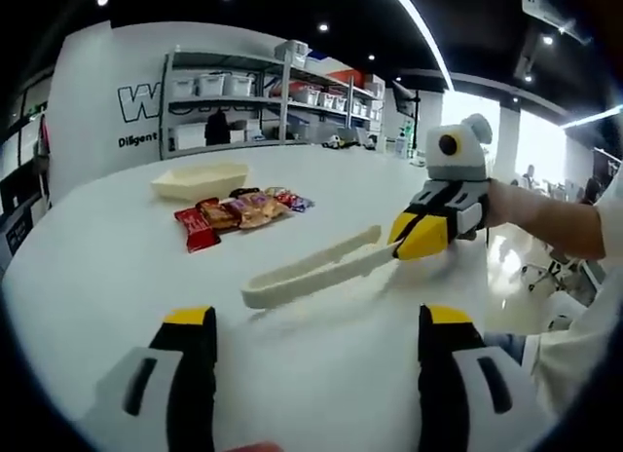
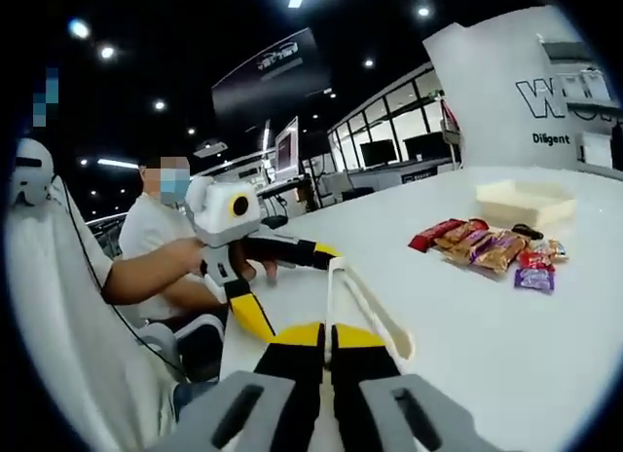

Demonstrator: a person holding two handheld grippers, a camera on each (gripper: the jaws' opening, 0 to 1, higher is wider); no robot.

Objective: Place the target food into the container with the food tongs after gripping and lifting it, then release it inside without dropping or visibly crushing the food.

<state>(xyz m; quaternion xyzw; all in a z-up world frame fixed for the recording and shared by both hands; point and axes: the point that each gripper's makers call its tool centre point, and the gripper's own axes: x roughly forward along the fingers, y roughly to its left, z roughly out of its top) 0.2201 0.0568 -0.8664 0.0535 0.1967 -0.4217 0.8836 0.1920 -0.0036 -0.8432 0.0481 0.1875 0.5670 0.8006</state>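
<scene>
In the left gripper view the left gripper (image 1: pixel 316 359) rises from the bottom of the frame with its yellow-tipped jaws spread wide and nothing between them, hovering over the white table (image 1: pixel 117 267). Just beyond it, at centre frame, the cream food tongs (image 1: pixel 311 269) slant from lower left up to the right, where the right gripper (image 1: pixel 421 233) has their handle end pinched between its jaws, a bare forearm (image 1: pixel 545 218) reaching in from the right edge. In the right gripper view the same gripper (image 2: pixel 328 340) sits at bottom centre with its jaws drawn together on the tongs (image 2: pixel 365 311), whose two arms run up and to the right; the left gripper (image 2: pixel 292 252) shows at centre left. Further out on the table lies a cluster of wrapped snack packets (image 1: pixel 238 213), red, orange and purple, left of centre in the left gripper view and at the right of the right gripper view (image 2: pixel 487 247). Just behind them rests the shallow cream container (image 1: pixel 200 179), seen too at the upper right of the right gripper view (image 2: pixel 526 201). Shelving with bins (image 1: pixel 263 96) stands at the top of the left gripper view.
</scene>
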